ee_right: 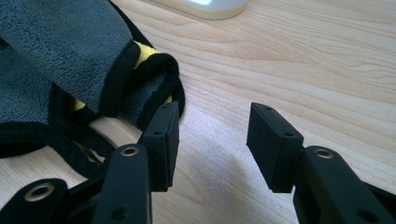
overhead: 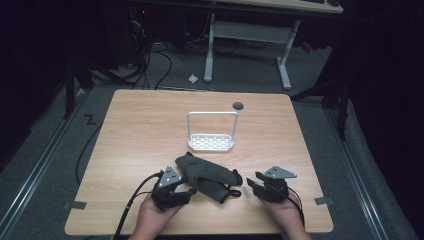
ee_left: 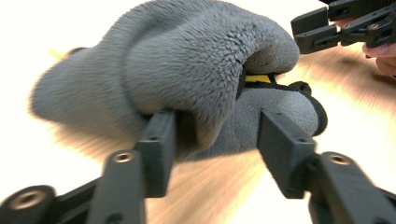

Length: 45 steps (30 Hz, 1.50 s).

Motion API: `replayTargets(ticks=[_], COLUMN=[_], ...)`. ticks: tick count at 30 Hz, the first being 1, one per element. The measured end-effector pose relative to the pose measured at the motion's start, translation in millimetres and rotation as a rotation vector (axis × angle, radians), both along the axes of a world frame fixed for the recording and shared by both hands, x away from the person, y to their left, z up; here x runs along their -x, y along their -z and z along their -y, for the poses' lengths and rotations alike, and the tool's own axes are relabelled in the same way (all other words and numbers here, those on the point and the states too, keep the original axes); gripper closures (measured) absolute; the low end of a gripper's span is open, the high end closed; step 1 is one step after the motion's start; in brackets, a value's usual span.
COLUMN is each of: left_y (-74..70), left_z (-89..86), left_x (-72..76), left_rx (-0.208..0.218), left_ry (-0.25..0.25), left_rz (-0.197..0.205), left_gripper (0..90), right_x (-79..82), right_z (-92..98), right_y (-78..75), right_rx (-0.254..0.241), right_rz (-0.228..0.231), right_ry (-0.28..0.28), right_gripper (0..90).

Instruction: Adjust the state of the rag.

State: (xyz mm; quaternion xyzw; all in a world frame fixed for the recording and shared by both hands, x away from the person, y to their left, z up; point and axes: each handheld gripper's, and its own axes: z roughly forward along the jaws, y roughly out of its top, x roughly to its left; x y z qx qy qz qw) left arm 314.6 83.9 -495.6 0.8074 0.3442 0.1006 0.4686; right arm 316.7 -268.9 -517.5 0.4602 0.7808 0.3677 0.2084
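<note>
So there's a grey fleece cloth [overhead: 207, 174] bunched up near the front edge of the wooden table [overhead: 130, 130], black trim with a bit of yellow peeking out at the hem. The left gripper [overhead: 186, 191] is at the cloth's left end; in the left gripper view its jaws are spread wide with a fold of the fleece sitting between them, the left jaw touching the fabric but nothing pinched. The right gripper [overhead: 252, 181] sits just beside the cloth's right end, jaws wide apart over bare wood, holding nothing; its left jaw is right up against the black hem in the right gripper view.

Behind the cloth, toward the middle of the table, there's a small white rack [overhead: 212, 132] with a tall wire hoop and a perforated base. A dark round hole [overhead: 238, 105] sits near the far edge. Beyond the table, a white desk frame [overhead: 248, 45] stands on the grey floor.
</note>
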Motion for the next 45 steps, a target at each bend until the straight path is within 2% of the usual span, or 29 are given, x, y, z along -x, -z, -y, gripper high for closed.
replayTargets(ticks=[3,7,10,13,17,21,23,25,26,27,28,29,32,34,36,37,41,43,45], left_y=[-10.4,-20.4,-29.2,-37.3,-42.6,-40.5,-34.4,-28.8,-25.9,-23.1,-20.1,-18.5,-14.6,-16.4,-23.9,-30.7,-48.1,-50.7,-49.5], left_z=[-11.3,-10.9,0.0,16.9,42.5,67.6,76.9,80.9,81.5,81.5,80.4,79.4,72.4,68.0,60.0,52.8,22.1,6.4,-8.7], left_x=[2.2,-4.4,-10.2,-14.6,-20.3,-22.6,-24.5,-25.0,-24.8,-24.6,-24.6,-24.7,-27.0,-27.7,-28.4,-29.0,-30.9,-30.2,-27.6], left_rx=[0.028,0.054,0.072,0.065,0.007,-0.092,-0.159,-0.234,-0.261,-0.283,-0.305,-0.31,-0.279,-0.242,-0.17,-0.108,0.089,0.142,0.175], left_ry=[-0.034,-0.049,-0.028,0.001,0.045,0.083,0.092,0.078,0.076,0.074,0.075,0.073,0.074,0.07,0.055,0.046,0.001,-0.017,-0.036], left_rz=[0.015,0.029,0.045,0.066,0.077,0.103,0.102,0.117,0.127,0.13,0.128,0.125,0.097,0.09,0.085,0.078,0.049,0.038,0.036], left_gripper=[40.3,38.6,37.8,35.9,30.6,28.5,28.8,35.5,43.6,43.6,49.5,57.2,79.2,80.5,81.6,81.6,81.5,81.3,81.3], right_x=[-0.4,-0.8,-0.2,-0.6,-0.9,-0.9,-1.0,-1.1,-1.0,-1.0,-0.8,-0.6,-1.0,-1.2,-0.6,-0.4,-0.9,-1.0,-0.3], right_z=[-1.4,-1.9,-1.3,0.3,0.1,-0.7,-0.5,-0.2,0.2,0.2,0.4,0.3,0.2,-0.4,-1.2,-1.7,-3.8,-7.5,-13.5], right_y=[0.0,0.0,0.0,0.5,0.8,0.9,0.7,0.8,0.7,0.7,0.6,0.6,1.0,1.1,1.2,1.2,-1.6,-2.1,-1.5], right_rx=[0.002,0.007,0.003,0.003,0.0,0.002,0.001,0.0,0.0,0.0,0.0,-0.001,0.002,0.002,0.004,0.007,0.011,0.001,0.001], right_rz=[0.002,0.005,0.004,0.002,-0.002,0.001,0.0,-0.002,-0.001,-0.001,-0.001,-0.002,-0.002,-0.001,-0.003,0.001,0.025,0.019,0.011], right_ry=[-0.003,-0.009,-0.005,-0.005,-0.003,-0.005,-0.006,-0.005,-0.006,-0.006,-0.007,-0.006,-0.008,-0.009,-0.005,-0.002,-0.001,-0.016,-0.031], right_gripper=[54.3,54.3,54.3,54.3,54.3,54.2,54.2,54.2,54.2,54.2,54.2,54.2,54.2,54.3,55.7,56.6,60.4,63.1,63.2])
